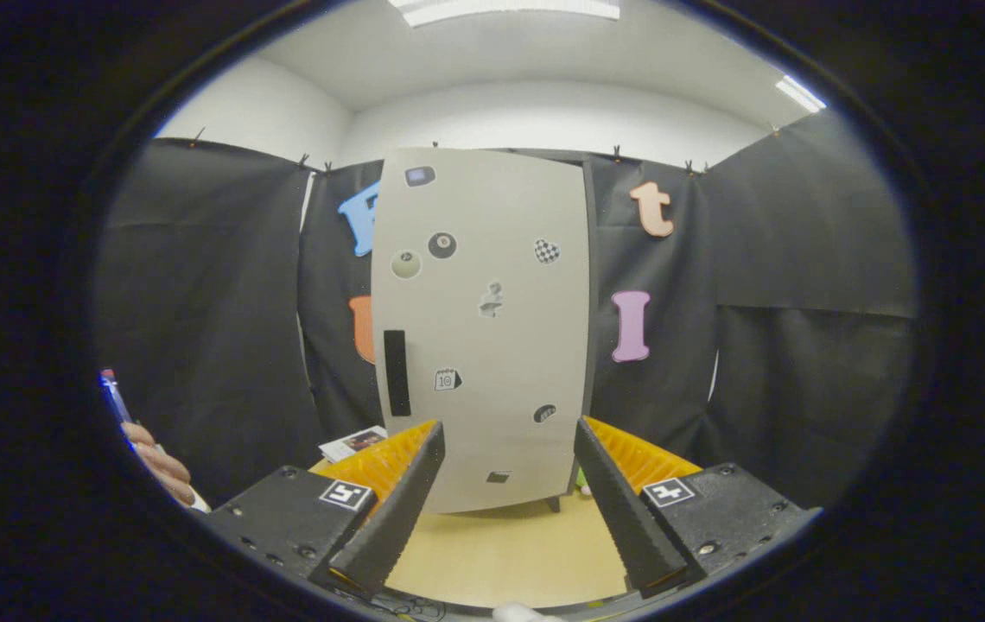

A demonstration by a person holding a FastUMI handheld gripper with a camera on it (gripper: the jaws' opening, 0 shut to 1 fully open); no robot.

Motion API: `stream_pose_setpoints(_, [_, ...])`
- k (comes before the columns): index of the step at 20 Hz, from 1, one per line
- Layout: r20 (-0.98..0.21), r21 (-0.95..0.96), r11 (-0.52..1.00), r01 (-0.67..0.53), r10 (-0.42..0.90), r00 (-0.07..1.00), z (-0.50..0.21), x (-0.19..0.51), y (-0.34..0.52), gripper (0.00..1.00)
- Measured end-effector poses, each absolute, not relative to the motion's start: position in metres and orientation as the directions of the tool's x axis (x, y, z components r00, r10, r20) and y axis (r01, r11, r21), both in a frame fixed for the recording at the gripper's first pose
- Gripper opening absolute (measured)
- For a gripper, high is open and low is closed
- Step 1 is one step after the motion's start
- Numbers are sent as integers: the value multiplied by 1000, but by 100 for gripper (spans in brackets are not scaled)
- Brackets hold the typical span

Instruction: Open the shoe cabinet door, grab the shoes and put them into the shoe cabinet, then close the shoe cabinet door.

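The shoe cabinet [479, 328] stands straight ahead, beyond my fingers, on a light wooden floor [501, 553]. Its pale grey door is shut and carries several small stickers. A dark vertical handle strip [396, 371] sits low on the door's left side. My gripper [505, 441] is open, its fingers spread wide with nothing between them, and the cabinet's lower part shows in the gap. A small green thing [583, 482] peeks out at the cabinet's lower right corner; I cannot tell what it is.
Black cloth walls close the booth behind and on both sides of the cabinet. A person's hand [160, 466] holding a pen is at the left, near my left finger. A printed sheet [352, 443] lies on the floor left of the cabinet.
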State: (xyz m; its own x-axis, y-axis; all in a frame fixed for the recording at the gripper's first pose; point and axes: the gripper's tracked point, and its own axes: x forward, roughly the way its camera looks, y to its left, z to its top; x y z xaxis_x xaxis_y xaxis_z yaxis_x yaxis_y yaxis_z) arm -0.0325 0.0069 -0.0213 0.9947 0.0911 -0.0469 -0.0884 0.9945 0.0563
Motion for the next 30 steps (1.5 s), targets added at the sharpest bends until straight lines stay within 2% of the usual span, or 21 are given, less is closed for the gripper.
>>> stream_pose_setpoints(13, [-55, 51, 996, -70, 72, 996, -31, -78, 20, 99])
stream_pose_setpoints(30, [-64, 40, 996, -84, 86, 994, -36, -87, 14, 99])
